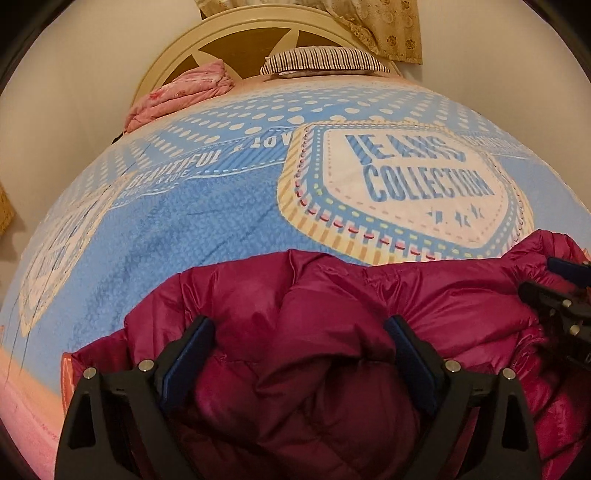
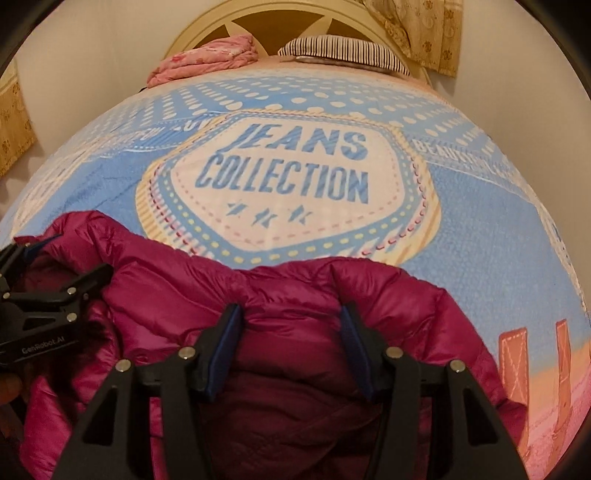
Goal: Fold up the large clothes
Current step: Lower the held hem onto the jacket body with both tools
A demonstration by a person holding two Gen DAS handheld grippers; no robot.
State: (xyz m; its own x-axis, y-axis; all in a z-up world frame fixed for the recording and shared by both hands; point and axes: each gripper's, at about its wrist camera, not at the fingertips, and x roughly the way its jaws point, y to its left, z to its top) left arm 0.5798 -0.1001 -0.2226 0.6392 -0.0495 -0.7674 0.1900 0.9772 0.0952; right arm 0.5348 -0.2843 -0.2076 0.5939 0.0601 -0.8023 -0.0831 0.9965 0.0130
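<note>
— So where's the jacket sitting?

— Bunched up at the near edge of the bed; the magenta puffer jacket (image 1: 332,295) lies in a crumpled heap on the blue printed bedspread (image 1: 221,221), just below the "JEANS COLLECTION" badge (image 2: 280,177); both my grippers are down in it.

— What's your left one doing?

— My left gripper (image 1: 299,332) has its jaws spread wide, with a thick fold of the quilted fabric bulging up between the blue pads (image 1: 192,347); the cloth touches the pads on both sides, but the jaws aren't pinched together on it.

— And the right?

— Much the same; my right gripper (image 2: 290,325) is parted, a little narrower, with a puffy roll of the jacket filling the gap between its fingers; I can't tell whether it has any real hold. From the left camera I see the right gripper at the far right edge, over the jacket's raised end.

— Anything else on the bed?

— A striped pillow (image 1: 325,61) and a folded pink blanket (image 1: 181,92) up by the cream headboard (image 1: 236,26), well apart from the jacket; a floral curtain (image 1: 391,29) hangs behind.
</note>
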